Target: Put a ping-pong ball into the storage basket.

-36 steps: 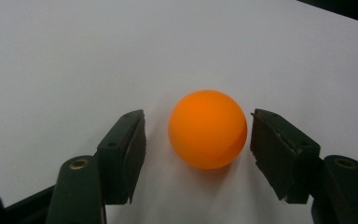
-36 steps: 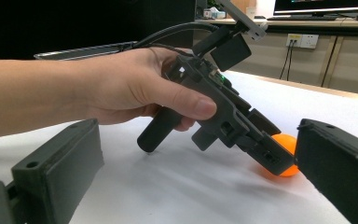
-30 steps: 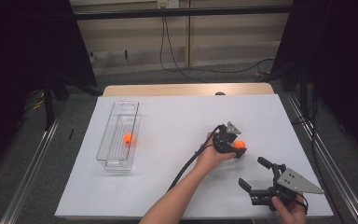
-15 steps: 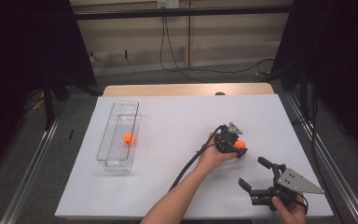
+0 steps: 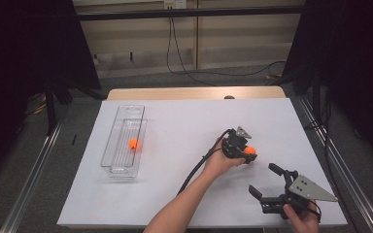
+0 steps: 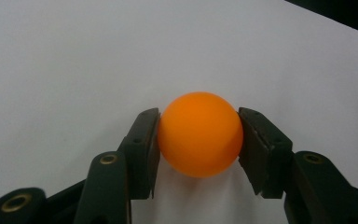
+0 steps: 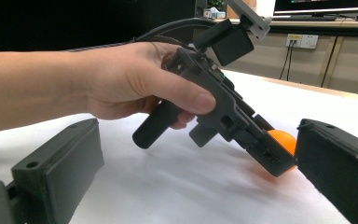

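Note:
An orange ball (image 6: 199, 134) rests on the white table between the two black jaws of my left gripper (image 6: 198, 140), and both pads press against its sides. From above, the left gripper (image 5: 243, 152) sits right of the table's middle with the ball (image 5: 249, 151) at its tip. My right gripper (image 5: 263, 179) is near the front right corner, open and holding nothing. In the right gripper view its wide-apart jaws frame the person's hand, the left gripper (image 7: 223, 112) and the ball (image 7: 282, 139). A second orange ball (image 5: 133, 143) lies in the clear tray (image 5: 117, 167).
The clear plastic tray stands lengthwise on the left part of the white table (image 5: 184, 121). The left gripper's black cable (image 5: 194, 171) trails back along the forearm. Dark curtains flank the table, and metal rails run along both sides.

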Motion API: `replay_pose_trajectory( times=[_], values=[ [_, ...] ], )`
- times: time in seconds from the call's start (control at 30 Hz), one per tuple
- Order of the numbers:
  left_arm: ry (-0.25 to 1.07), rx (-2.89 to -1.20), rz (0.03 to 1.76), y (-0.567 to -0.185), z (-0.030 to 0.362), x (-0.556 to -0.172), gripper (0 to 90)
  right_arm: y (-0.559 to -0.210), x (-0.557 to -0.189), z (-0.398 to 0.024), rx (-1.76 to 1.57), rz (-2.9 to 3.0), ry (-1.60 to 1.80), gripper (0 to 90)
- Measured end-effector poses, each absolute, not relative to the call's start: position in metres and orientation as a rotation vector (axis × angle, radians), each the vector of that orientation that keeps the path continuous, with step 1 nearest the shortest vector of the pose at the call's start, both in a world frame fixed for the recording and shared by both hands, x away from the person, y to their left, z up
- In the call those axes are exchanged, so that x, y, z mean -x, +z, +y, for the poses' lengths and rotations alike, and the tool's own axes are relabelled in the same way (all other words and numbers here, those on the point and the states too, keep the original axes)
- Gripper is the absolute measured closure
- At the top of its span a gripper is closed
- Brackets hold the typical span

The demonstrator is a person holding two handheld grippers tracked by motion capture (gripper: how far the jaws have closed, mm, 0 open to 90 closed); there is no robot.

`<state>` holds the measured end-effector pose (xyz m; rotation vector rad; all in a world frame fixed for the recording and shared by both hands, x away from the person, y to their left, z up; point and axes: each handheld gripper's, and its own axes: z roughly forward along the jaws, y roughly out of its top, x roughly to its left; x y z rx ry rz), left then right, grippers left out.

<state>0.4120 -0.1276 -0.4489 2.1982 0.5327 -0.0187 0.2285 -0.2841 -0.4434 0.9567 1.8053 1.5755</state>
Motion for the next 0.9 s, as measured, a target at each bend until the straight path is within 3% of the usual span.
replay_pose_trajectory(
  times=[0.9],
  values=[
    [-0.063,-2.186,0.53,-0.429,-0.104,-0.404,50.9,-0.444,-0.229,-0.283,-0.955,1.808,1.573,0.7]
  ],
)
